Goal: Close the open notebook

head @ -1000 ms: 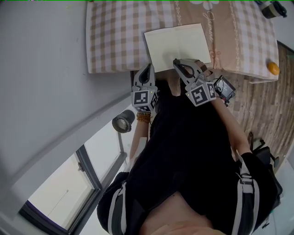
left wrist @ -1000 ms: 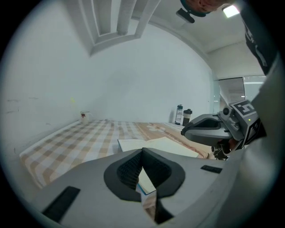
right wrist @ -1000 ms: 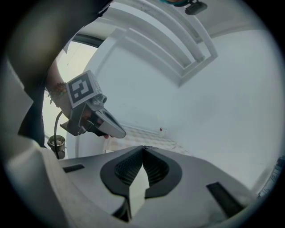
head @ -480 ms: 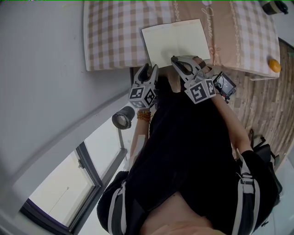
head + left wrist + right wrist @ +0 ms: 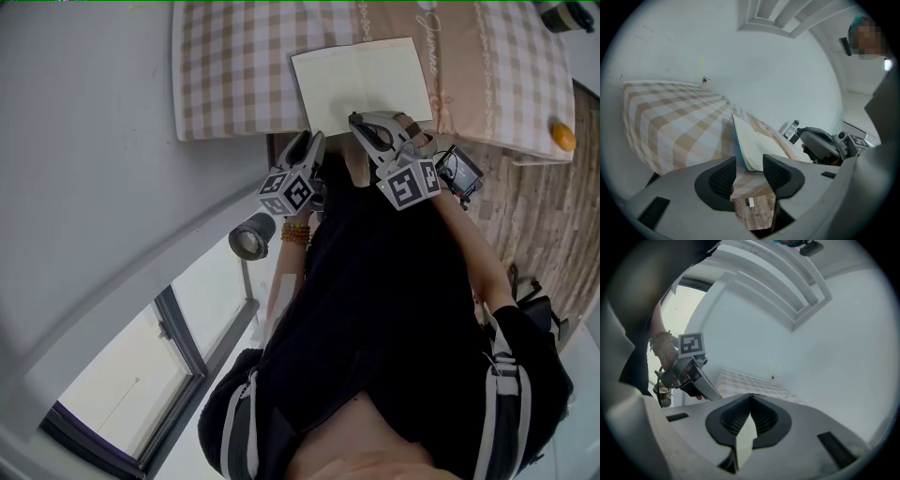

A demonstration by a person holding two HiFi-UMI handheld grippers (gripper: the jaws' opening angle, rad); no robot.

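Note:
The open notebook [image 5: 361, 84] lies flat on the checked tablecloth [image 5: 234, 75], cream pages up, blue cover edge showing beneath [image 5: 754, 147]. My left gripper [image 5: 308, 142] hangs just off the table's near edge, below the notebook's left corner. It [image 5: 749, 171] is open with nothing between the jaws, and the notebook's corner shows beyond them. My right gripper [image 5: 359, 124] rests its tip at the notebook's near edge by the spine. Its jaws [image 5: 751, 401] are shut, with pale cream showing in the gap under the pads. Whether a page is pinched, I cannot tell.
An orange fruit [image 5: 562, 137] lies on the table's right end and a dark bottle [image 5: 561, 13] at its far right corner. A round lamp head [image 5: 251, 239] sits below the left gripper, beside a window. A wooden floor [image 5: 553, 216] runs on the right.
The left gripper's jaws went from shut to open, and it rolled and dropped a little beside the table edge. The right gripper and notebook stayed put.

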